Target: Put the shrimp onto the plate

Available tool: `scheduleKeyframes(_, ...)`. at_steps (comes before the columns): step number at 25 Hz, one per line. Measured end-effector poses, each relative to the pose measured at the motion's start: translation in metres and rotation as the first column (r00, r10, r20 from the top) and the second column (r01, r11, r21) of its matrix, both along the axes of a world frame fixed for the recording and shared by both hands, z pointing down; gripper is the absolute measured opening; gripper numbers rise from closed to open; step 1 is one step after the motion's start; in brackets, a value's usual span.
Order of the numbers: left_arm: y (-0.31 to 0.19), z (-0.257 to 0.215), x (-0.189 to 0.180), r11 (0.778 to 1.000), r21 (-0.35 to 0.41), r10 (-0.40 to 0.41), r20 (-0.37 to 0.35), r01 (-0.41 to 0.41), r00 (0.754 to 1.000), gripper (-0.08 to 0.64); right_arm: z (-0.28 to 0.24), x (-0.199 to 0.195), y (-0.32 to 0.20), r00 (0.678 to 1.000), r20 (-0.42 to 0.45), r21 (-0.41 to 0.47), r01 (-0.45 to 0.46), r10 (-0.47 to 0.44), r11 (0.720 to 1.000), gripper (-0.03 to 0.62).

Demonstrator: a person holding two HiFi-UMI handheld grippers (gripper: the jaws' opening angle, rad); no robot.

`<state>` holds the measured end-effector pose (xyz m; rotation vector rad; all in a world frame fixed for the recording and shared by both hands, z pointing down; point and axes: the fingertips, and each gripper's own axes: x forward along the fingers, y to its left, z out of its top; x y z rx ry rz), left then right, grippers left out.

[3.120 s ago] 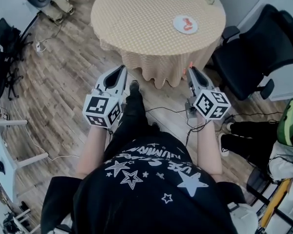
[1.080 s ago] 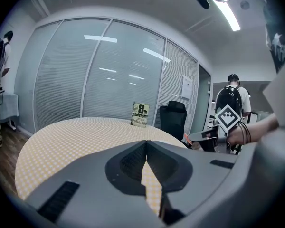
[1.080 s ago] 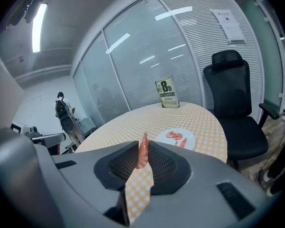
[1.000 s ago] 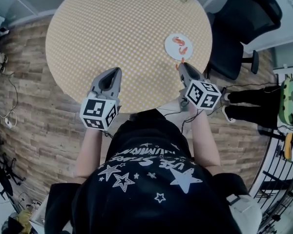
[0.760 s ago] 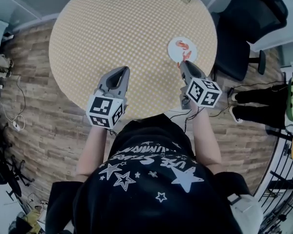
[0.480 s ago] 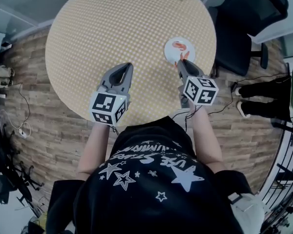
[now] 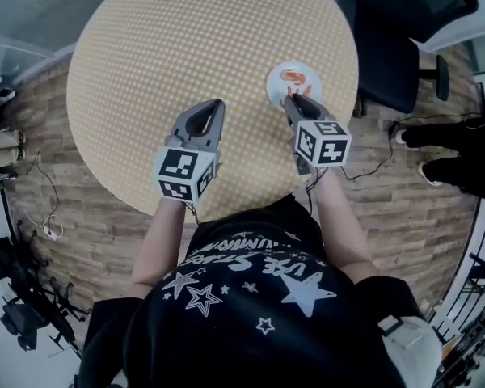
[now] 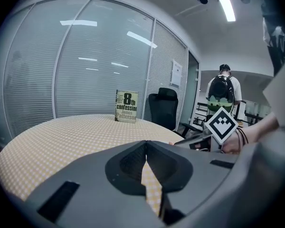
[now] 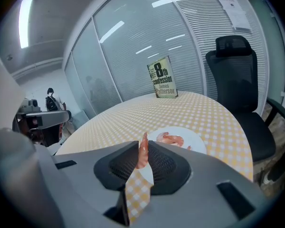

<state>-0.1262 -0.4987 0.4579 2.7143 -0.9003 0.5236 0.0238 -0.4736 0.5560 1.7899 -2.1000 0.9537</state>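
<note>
My right gripper [image 7: 290, 98] is shut on an orange shrimp [image 9: 142, 152], which stands up between the jaws in the right gripper view. It hovers at the near edge of a small white plate [image 7: 309, 85] on the round checked table [image 7: 162, 47]. Another shrimp [image 7: 295, 76] lies on the plate [image 9: 194, 140], also visible as the shrimp [image 9: 171, 138] in the right gripper view. My left gripper [image 7: 209, 110] is shut and holds nothing, above the table's near middle; its jaws [image 8: 146, 146] meet with only tablecloth behind.
A book [image 9: 163, 78] stands upright at the table's far edge, also visible as the book [image 8: 126, 107] in the left gripper view. A black office chair [image 7: 396, 39] sits right of the table. Cables trail on the wood floor [image 7: 404, 184]. A person with a backpack [image 8: 223, 90] stands in the background.
Both grippers have moved from beside the table's near edge to over the tabletop. The right gripper, still holding the shrimp, has closed in on the plate.
</note>
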Motion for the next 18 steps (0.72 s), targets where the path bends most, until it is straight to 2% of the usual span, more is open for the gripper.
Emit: scheduleKeyframes(18,-0.021,0.043,0.012,0.996,-0.081,0.034,0.048,-0.030,0.998,0.008,0.044,0.005,-0.025,0.993,-0.119,-0.163,-0.017,-0.003,0.987,0.071)
